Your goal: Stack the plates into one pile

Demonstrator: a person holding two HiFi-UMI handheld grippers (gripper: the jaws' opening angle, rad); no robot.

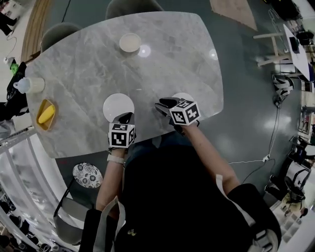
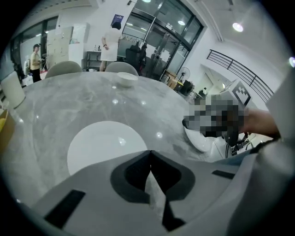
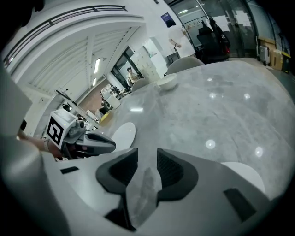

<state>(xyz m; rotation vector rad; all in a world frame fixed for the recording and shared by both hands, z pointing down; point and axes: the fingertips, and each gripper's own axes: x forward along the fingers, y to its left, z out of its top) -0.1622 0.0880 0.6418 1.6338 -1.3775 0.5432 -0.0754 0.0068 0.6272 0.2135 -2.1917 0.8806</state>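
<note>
Two white plates lie near the front edge of the grey marble table [image 1: 88, 69]. The left plate [image 1: 118, 105] [image 2: 102, 144] is flat and fully visible. My left gripper [image 1: 126, 117] [image 2: 149, 154] hovers at its near rim with its jaw tips together and nothing between them. The right plate [image 1: 183, 96] [image 2: 199, 141] [image 3: 246, 174] is partly hidden under my right gripper [image 1: 161, 104] [image 3: 143, 159]. That gripper's jaws stand a little apart, and only bare table shows in the gap. In the right gripper view the left plate [image 3: 123, 133] lies just beyond the left gripper [image 3: 85, 143].
A small cream bowl [image 1: 130, 43] [image 2: 126, 79] sits near the table's far edge. At the left edge are a yellow dish [image 1: 46, 114] and a white mug [image 1: 27, 84]. Grey chairs [image 1: 133, 7] stand behind the table. A patterned round thing [image 1: 87, 174] is below the table's near edge.
</note>
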